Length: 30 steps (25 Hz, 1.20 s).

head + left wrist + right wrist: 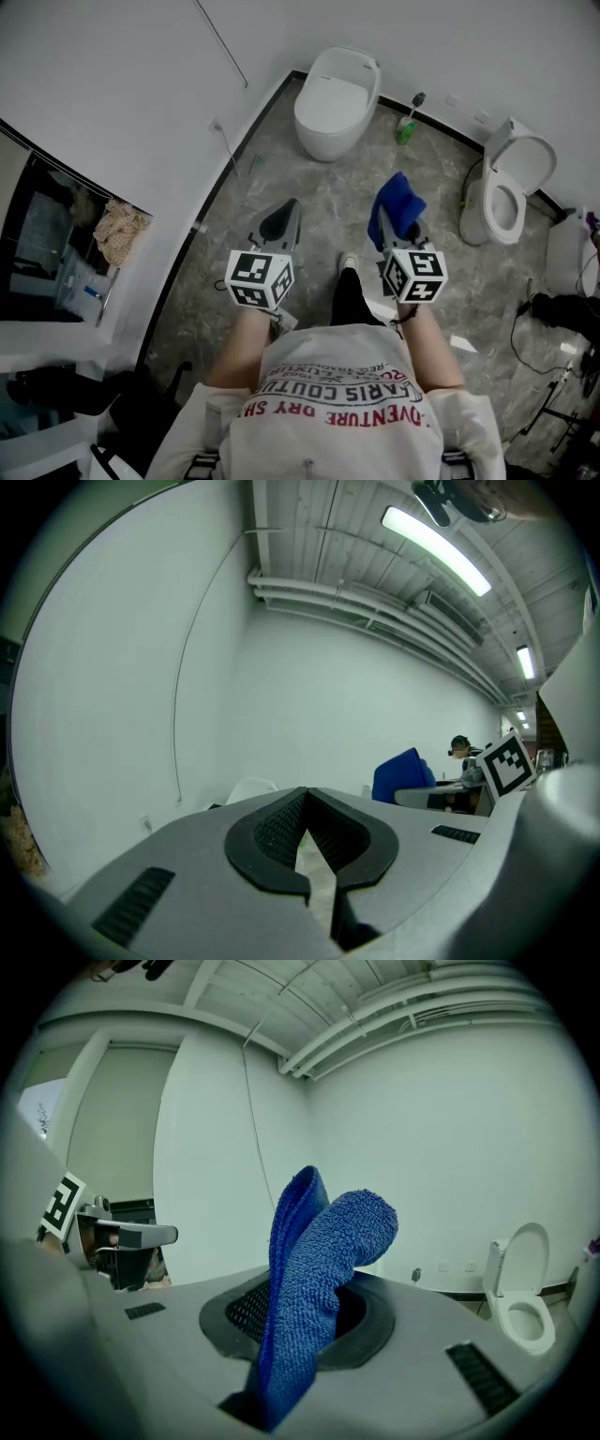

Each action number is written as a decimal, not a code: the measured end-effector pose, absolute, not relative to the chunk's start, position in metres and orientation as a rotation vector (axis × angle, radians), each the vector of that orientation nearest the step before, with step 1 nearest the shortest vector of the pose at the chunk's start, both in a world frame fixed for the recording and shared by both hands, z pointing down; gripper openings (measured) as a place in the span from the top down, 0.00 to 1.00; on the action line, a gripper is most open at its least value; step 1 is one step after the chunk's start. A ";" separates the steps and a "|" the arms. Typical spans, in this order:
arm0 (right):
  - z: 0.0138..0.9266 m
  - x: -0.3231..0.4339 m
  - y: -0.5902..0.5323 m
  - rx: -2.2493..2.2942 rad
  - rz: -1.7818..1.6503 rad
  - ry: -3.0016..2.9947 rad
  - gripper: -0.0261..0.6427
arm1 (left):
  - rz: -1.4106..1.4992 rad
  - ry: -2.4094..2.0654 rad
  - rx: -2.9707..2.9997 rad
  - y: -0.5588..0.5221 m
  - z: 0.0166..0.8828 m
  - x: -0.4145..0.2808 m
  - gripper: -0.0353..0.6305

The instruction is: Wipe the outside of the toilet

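Head view: our right hand-held gripper (403, 228) clamps a cloth (394, 200), left hand-held gripper (280, 219) closed, empty; toilet (335, 103) well ahead, wiping seemingly unstarted.

Bright, even light from ceiling tubes (436, 538); head view a bit soft. Gripper views fisheye-warped, black vignette round the edges.

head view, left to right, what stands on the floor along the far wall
closed toilet → green container → open toilet
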State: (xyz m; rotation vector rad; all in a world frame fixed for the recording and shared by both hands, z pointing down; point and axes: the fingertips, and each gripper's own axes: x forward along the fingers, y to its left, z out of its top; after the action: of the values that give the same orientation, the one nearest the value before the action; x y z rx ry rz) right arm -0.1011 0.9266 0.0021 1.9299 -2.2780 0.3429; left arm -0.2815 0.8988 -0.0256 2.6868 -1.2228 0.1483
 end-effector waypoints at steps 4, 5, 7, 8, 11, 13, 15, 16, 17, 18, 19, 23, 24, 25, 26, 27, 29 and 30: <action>0.015 -0.073 0.858 1.894 0.357 -2.309 0.85 | 0.183 -1.265 2.660 0.838 -0.012 -0.257 0.94; 0.016 -0.063 0.838 1.885 0.359 -2.318 0.85 | 0.186 -1.276 2.656 0.818 -0.011 -0.249 0.94; 0.016 -0.043 0.796 1.868 0.360 -2.331 0.85 | 0.187 -1.295 2.649 0.778 -0.011 -0.230 0.94; 0.015 -0.032 0.774 1.860 0.357 -2.337 0.85 | 0.185 -1.303 2.646 0.757 -0.012 -0.220 0.94; 0.008 0.003 0.711 1.839 0.344 -2.346 0.85 | 0.189 -1.322 2.634 0.696 -0.016 -0.189 0.94; 0.005 0.025 0.672 1.822 0.343 -2.351 0.85 | 0.188 -1.336 2.626 0.658 -0.020 -0.169 0.94; 0.006 0.047 0.638 1.812 0.350 -2.348 0.85 | 0.183 -1.349 2.618 0.623 -0.023 -0.151 0.94; 0.007 0.057 0.622 1.813 0.358 -2.343 0.85 | 0.183 -1.352 2.614 0.608 -0.024 -0.143 0.94; 0.009 0.066 0.607 1.818 0.369 -2.336 0.85 | 0.184 -1.352 2.610 0.593 -0.024 -0.136 0.94; 0.011 0.075 0.592 1.824 0.382 -2.328 0.85 | 0.188 -1.349 2.608 0.578 -0.023 -0.130 0.94; 0.014 0.082 0.576 1.830 0.396 -2.320 0.85 | 0.194 -1.346 2.605 0.564 -0.021 -0.125 0.94; 0.029 0.100 0.511 1.833 0.434 -2.293 0.85 | 0.229 -1.333 2.588 0.499 -0.005 -0.111 0.94; 0.034 0.104 0.493 1.834 0.443 -2.284 0.85 | 0.235 -1.324 2.586 0.480 0.000 -0.108 0.94; 0.039 0.107 0.474 1.837 0.451 -2.273 0.85 | 0.239 -1.315 2.585 0.460 0.005 -0.105 0.94; 0.044 0.110 0.454 1.841 0.458 -2.261 0.85 | 0.241 -1.307 2.585 0.439 0.009 -0.103 0.94; 0.049 0.113 0.433 1.848 0.466 -2.249 0.85 | 0.240 -1.300 2.583 0.415 0.013 -0.102 0.94; 0.056 0.120 0.390 1.867 0.484 -2.220 0.85 | 0.231 -1.276 2.582 0.364 0.019 -0.096 0.94; 0.059 0.124 0.367 1.876 0.495 -2.202 0.85 | 0.228 -1.257 2.585 0.337 0.022 -0.092 0.94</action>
State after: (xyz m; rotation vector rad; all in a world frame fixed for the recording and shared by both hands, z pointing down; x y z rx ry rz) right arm 0.1235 0.3667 0.0593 1.8761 -2.2019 0.4952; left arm -0.0921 0.3372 0.0215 2.5847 -1.2568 0.2278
